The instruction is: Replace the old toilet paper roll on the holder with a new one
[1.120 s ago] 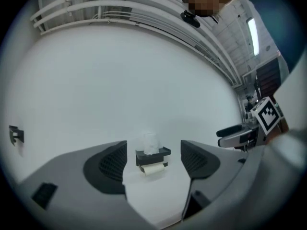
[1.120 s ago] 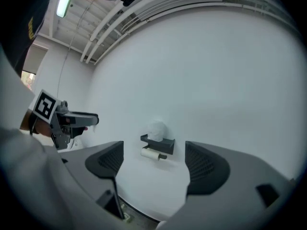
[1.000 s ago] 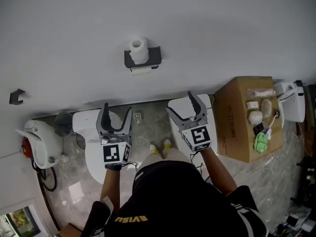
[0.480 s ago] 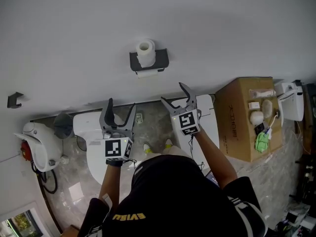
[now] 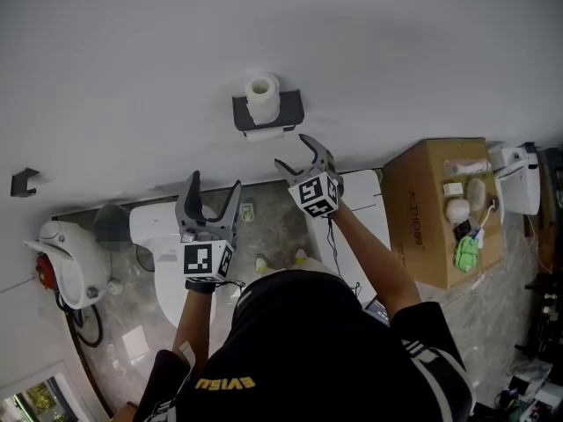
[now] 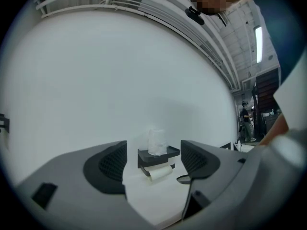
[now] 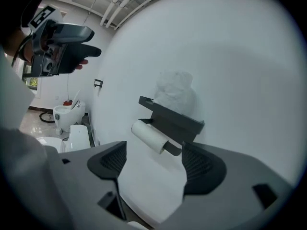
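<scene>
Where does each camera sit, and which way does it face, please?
Head view: on the person's head, looking steeply down the wall at the holder; shows forearms, left gripper, right gripper.
Left gripper view: on the left gripper, facing the wall; its open, empty jaws frame the holder.
Right gripper view: on the right gripper, nearer the holder; its open, empty jaws have just been closing slightly; left gripper shows upper left.
Shared: all three see the holder and spare roll.

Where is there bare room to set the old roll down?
In head view, the left part of the cardboard box top, bordered by the small items along its right edge. The holder shelf is crowded: the upright roll fills its middle. Bare wall flanks the holder.
</scene>
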{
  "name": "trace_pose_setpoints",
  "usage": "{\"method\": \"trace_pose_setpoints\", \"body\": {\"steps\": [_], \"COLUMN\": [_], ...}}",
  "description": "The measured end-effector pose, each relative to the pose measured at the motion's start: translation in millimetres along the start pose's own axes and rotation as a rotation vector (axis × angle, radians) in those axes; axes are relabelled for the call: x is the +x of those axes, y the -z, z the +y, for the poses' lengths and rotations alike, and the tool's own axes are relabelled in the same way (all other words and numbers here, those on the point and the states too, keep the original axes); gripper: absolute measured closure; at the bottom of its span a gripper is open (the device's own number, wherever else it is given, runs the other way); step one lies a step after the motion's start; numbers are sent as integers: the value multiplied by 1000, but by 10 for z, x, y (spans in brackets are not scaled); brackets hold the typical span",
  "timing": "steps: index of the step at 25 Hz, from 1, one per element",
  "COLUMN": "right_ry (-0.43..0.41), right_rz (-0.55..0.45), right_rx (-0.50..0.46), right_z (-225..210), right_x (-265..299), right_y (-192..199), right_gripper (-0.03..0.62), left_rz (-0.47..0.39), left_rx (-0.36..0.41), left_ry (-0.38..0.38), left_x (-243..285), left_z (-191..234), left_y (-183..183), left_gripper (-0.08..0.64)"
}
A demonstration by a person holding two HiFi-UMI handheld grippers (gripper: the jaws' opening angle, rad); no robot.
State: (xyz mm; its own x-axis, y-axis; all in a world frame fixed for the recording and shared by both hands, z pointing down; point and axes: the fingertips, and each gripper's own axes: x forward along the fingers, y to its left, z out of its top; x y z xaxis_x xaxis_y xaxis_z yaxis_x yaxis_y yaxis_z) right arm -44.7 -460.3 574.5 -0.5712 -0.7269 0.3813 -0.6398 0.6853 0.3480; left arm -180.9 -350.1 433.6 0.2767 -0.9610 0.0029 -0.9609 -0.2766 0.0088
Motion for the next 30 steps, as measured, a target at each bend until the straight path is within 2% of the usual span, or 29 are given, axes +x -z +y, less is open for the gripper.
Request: {"method": "trace_pose_setpoints", "body": {"steps": [3,7,9,12,17,21,24,30], "right_ry": [-3,65,86,89,79,94,107,130], "right_rz": [31,125,133,122,116,123,118,122], "right_rx": [-65,-327,-410,-431,-513,-509,-541,-563], "right_z": [28,8,-6,-16,26,-20,-46,-74], "right_x": [186,429,515,569,673,706,702,653], "right_y": [31,202,215,160,99,111,99,107], "right_gripper": [230,252,261,265,293,330,369,387], "left_rz": [1,10,22,31,23,21,19,22], "left_rx": [3,9,30,41,3,5,2,-1], "left_ry": [3,6,17,16,-12,-20,-25,-17], "left_x": [-33,-73,-92,-118,-103,-103,-107,-103], "left_z": [-10,8,17,38,79,111,127,95], "left_y": [-26,-9,33,68,40,26,34,48], "left_gripper": [201,201,201,201,201,201,201,201]}}
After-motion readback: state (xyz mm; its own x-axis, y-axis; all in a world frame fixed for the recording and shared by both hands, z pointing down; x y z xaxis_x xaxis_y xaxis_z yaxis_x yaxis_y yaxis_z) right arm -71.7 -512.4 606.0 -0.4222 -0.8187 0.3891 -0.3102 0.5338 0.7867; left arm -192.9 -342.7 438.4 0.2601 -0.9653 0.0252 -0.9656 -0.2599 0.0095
